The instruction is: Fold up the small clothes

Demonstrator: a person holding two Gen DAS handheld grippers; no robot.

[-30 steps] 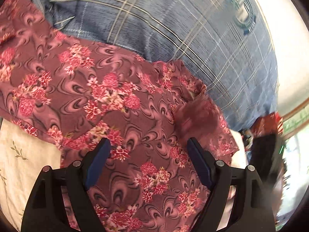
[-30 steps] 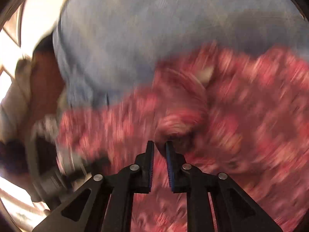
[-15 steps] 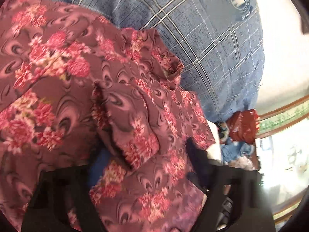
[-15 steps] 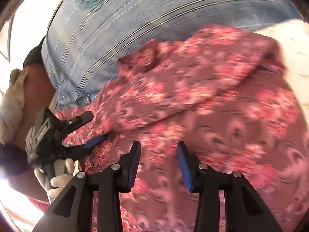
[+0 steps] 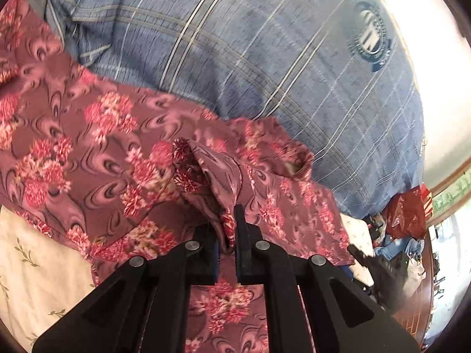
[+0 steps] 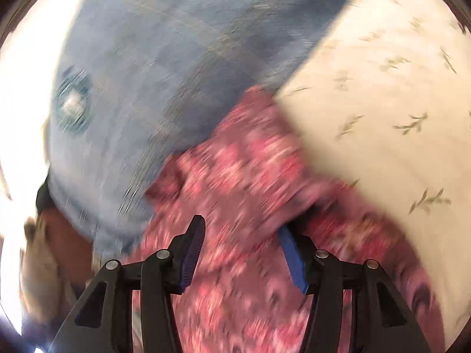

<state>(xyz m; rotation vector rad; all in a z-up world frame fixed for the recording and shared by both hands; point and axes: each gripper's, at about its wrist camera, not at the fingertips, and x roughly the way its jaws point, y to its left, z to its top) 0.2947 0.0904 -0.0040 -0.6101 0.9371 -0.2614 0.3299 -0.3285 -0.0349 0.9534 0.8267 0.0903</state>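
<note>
A maroon garment with red flower print [image 5: 97,147] lies spread over a cream bedsheet. My left gripper [image 5: 227,235] is shut on a bunched fold of this floral garment, which rises in a crumpled ridge just beyond the fingertips. In the blurred right wrist view the same floral garment [image 6: 241,176] fills the lower middle. My right gripper [image 6: 240,250] hovers over it with its jaws opening; cloth lies under and between the blue pads [image 6: 291,253], but they do not press on it.
A large blue plaid cushion or blanket with a round emblem [image 5: 294,58] lies behind the garment, also seen in the right view [image 6: 147,73]. Cream leaf-print sheet [image 6: 382,117] lies to the right. A red bag and clutter [image 5: 406,211] sit at the far right.
My left gripper went from wide open to shut on a fold of the floral garment. My right gripper opened from nearly shut and swung across the garment toward the cream sheet.
</note>
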